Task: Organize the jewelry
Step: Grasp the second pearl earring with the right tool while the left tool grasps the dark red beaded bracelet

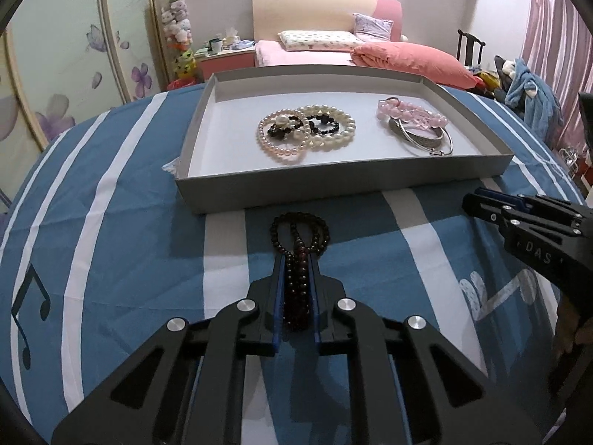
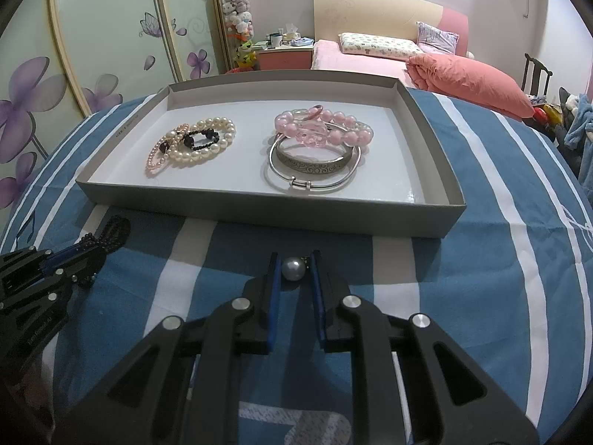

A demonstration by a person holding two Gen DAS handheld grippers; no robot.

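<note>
Step in hand: pickup done on both sides, transfer to the tray not yet made.

Left gripper (image 1: 296, 259) is clamped on a dark red bead bracelet (image 1: 298, 244); strands run between the pads, and a loop sticks out past the tips on the far side. The bracelet sits over the blue striped cloth (image 1: 111, 259), just near of the tray's near wall.

Right gripper (image 2: 294, 259) is closed on a single grey pearl piece (image 2: 293, 269), pinched near the fingertips. A small dark fitting shows at its right edge; can't tell what it is. It is also over the cloth, just near of the tray.

Grey cardboard tray (image 1: 333, 189) holds two groups: pearl and black bead bracelets (image 1: 304, 131) on the left, and the pink bead bracelet (image 1: 411, 113) stacked with silver bangles (image 1: 426, 139) on the right. The near left corner and the far strip of the tray floor are bare.

Next move, as a judgement: lift each piece enough to clear the near wall, carry it far over the rim, then release. The dark beads probably belong with the left group. The dangling loop could snag the wall, so lift first. The pearl is round and held by little, so it may roll when released; set it low.
</note>
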